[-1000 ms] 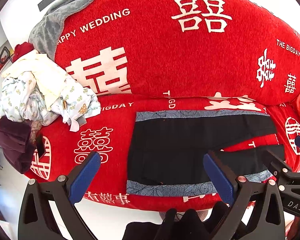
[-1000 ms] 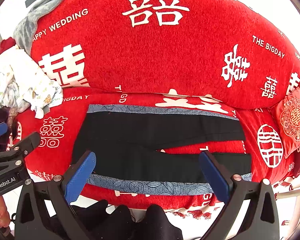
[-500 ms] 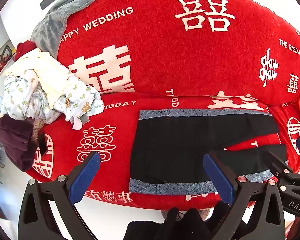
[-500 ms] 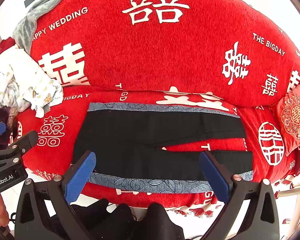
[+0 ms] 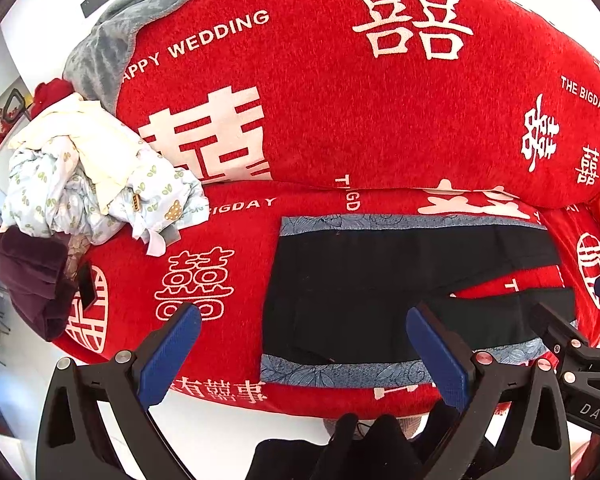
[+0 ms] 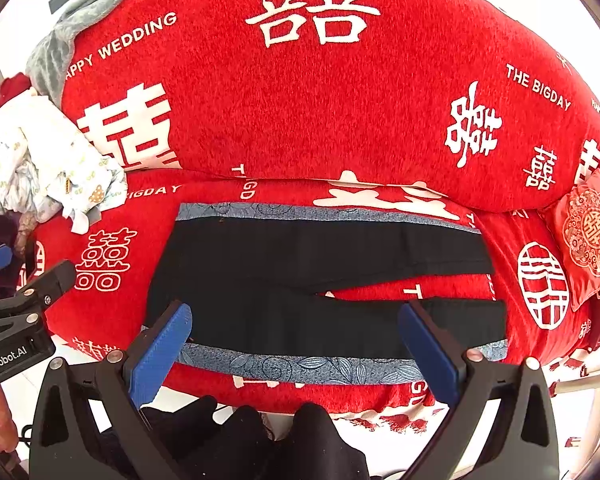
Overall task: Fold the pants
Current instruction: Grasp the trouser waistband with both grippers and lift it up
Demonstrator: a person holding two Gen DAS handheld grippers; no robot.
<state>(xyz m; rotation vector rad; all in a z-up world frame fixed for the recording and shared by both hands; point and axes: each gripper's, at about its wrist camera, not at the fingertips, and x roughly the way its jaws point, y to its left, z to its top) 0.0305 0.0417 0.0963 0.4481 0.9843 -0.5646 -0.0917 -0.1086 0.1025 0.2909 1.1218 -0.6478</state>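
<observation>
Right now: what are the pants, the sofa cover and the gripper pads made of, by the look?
Pants: matte black woven cloth, lying flat with soft creases; blue-grey leaf-print side bands.
Sofa cover: fuzzy red pile, chenille-like, white lettering.
Pads: blue with fine ribs, probably rubber or printed plastic, on black hard-plastic fingers.

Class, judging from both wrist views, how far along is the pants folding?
Done: the black pants lie flat on the red sofa, legs apart. In hand: nothing; left gripper and right gripper hover open. Left: every fold.
</observation>
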